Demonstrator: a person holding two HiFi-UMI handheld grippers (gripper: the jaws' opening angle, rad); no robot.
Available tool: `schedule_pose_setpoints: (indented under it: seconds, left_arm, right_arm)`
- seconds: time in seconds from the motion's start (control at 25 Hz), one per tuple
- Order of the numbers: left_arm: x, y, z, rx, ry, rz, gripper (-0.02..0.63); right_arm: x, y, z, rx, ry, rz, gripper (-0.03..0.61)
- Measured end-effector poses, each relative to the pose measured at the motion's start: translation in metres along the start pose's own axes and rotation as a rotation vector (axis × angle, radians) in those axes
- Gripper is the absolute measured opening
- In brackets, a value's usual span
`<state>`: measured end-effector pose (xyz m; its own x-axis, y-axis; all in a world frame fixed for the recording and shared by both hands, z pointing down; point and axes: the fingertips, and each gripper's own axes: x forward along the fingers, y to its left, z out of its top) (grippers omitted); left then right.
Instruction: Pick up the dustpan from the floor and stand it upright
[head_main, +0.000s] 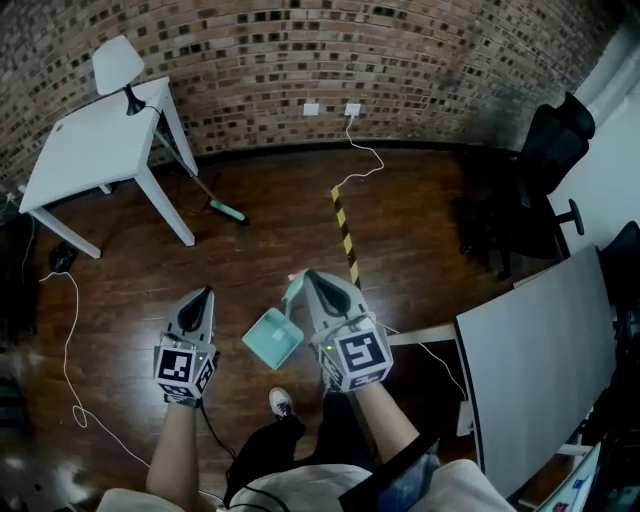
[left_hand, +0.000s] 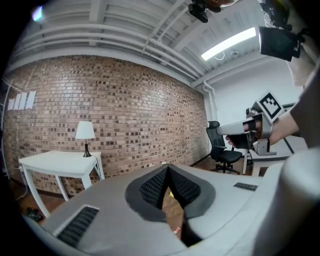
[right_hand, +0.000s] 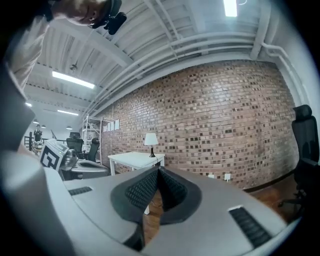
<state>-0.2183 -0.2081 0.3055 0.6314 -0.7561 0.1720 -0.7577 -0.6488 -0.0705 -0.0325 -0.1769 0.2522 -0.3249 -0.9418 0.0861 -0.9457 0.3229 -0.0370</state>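
Note:
In the head view the teal dustpan (head_main: 273, 338) is on the dark wood floor between my two grippers, its handle (head_main: 293, 290) running up beside the right gripper's tip. I cannot tell if it stands upright. My left gripper (head_main: 203, 293) is to its left, jaws shut and empty, pointing roughly level at the brick wall (left_hand: 167, 170). My right gripper (head_main: 308, 277) is just right of the handle, and its own view shows shut pads with nothing between them (right_hand: 158, 172). Neither gripper view shows the dustpan.
A white table (head_main: 95, 140) with a lamp (head_main: 118, 65) stands at the far left, and a teal-headed broom (head_main: 225, 210) leans by its leg. Yellow-black tape (head_main: 345, 232) and a white cable (head_main: 365, 160) lie on the floor. Office chair (head_main: 545, 170) and grey desk (head_main: 530, 360) are at the right.

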Motion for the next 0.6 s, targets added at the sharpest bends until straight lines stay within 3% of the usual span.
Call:
schedule_pose_setpoints:
  seconds: [0.4,0.6]
  left_arm:
    - [-0.033,-0.013,0.121,0.109,-0.058,0.017,0.003]
    - [-0.037,-0.037,0.166,0.073,-0.096,0.04,0.003]
  right_arm:
    - [-0.037,0.005,0.089,0.075,-0.1,0.0,-0.002]
    - [-0.056,-0.008,0.115,0.043,-0.111,0.009,-0.002]
